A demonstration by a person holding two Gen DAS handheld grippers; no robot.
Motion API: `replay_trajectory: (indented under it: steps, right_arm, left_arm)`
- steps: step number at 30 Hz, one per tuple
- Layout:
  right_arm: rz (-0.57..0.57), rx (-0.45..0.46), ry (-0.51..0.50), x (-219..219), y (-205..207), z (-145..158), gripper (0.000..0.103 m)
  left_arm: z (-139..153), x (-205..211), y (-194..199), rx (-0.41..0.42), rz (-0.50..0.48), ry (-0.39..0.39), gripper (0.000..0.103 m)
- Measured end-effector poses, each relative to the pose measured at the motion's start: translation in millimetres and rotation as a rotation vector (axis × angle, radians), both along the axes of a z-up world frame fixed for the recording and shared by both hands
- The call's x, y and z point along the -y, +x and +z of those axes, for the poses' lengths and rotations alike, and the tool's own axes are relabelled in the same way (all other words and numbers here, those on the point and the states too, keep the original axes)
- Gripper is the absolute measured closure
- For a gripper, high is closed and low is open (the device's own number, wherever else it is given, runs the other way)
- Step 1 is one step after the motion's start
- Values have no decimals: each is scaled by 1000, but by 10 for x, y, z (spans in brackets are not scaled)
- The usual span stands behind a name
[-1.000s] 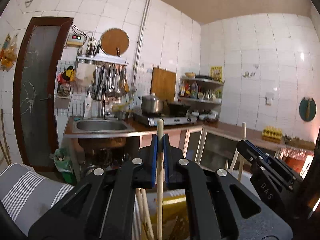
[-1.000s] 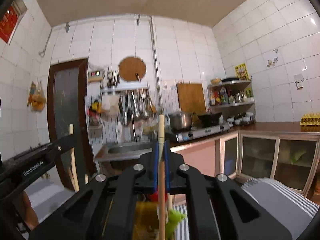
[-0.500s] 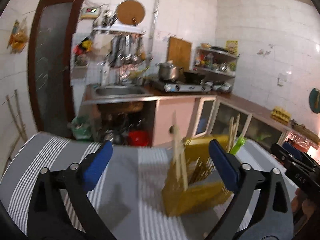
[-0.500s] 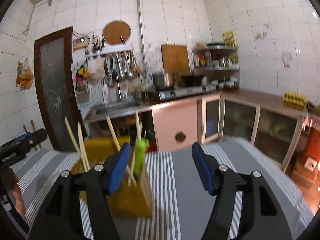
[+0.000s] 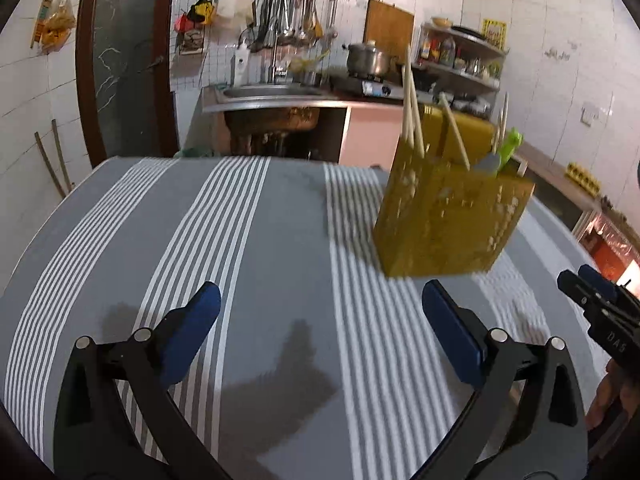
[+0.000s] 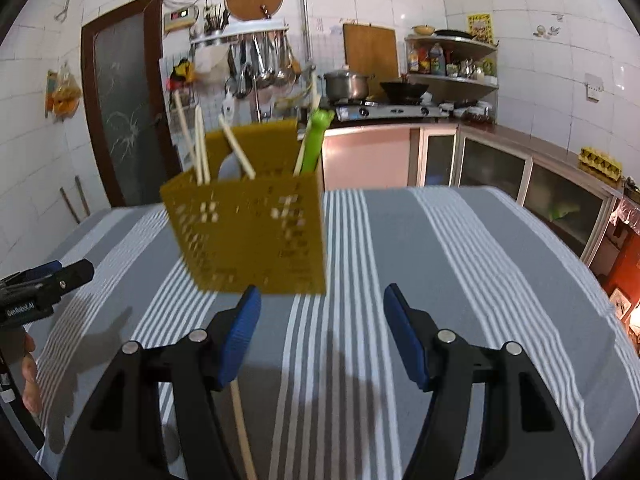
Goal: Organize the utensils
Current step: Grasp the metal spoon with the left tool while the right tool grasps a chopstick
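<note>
A yellow perforated utensil holder (image 5: 452,216) stands on the striped tablecloth; it also shows in the right wrist view (image 6: 250,236). It holds several wooden chopsticks (image 6: 200,148) and a green-handled utensil (image 6: 316,140). My left gripper (image 5: 320,338) is open and empty, near and left of the holder. My right gripper (image 6: 322,336) is open just in front of the holder. One loose chopstick (image 6: 244,432) lies on the cloth under its left finger. The right gripper's tip shows at the right edge of the left wrist view (image 5: 600,312).
The table carries a grey cloth with white stripes (image 5: 240,240). Behind it are a sink (image 5: 272,92), a stove with a pot (image 6: 348,84), hanging ladles, shelves and a dark door (image 6: 120,120). The left gripper shows at left (image 6: 36,288).
Both grippers were shut on upright chopsticks a second ago. They have opened, let go of the chopsticks into the holder, and pulled back and tilted down toward the table.
</note>
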State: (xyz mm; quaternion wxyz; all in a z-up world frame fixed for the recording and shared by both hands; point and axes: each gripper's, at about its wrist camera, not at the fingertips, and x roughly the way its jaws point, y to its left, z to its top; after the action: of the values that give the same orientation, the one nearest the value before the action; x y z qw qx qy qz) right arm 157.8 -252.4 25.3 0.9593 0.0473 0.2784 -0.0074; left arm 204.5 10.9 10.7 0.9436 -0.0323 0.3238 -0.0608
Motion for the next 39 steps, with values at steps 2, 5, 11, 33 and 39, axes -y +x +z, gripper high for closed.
replay_trajectory:
  steps: [2, 5, 11, 33, 39]
  right_arm:
    - [14, -22, 3, -38, -72, -73, 40]
    - [29, -40, -26, -133, -141, -124, 40]
    - [50, -67, -48, -253, -212, -262, 40]
    - [170, -315, -145, -708, 164, -620, 95]
    - [81, -326, -121, -547, -25, -609, 97]
  left_arm:
    - [-53, 4, -86, -13, -6, 7, 5]
    - [-94, 26, -220, -20, -19, 19, 5]
    - [-198, 51, -344, -45, -30, 28, 5]
    - [-484, 99, -350, -132, -53, 45, 5]
    - [-483, 181, -381, -146, -93, 31, 5]
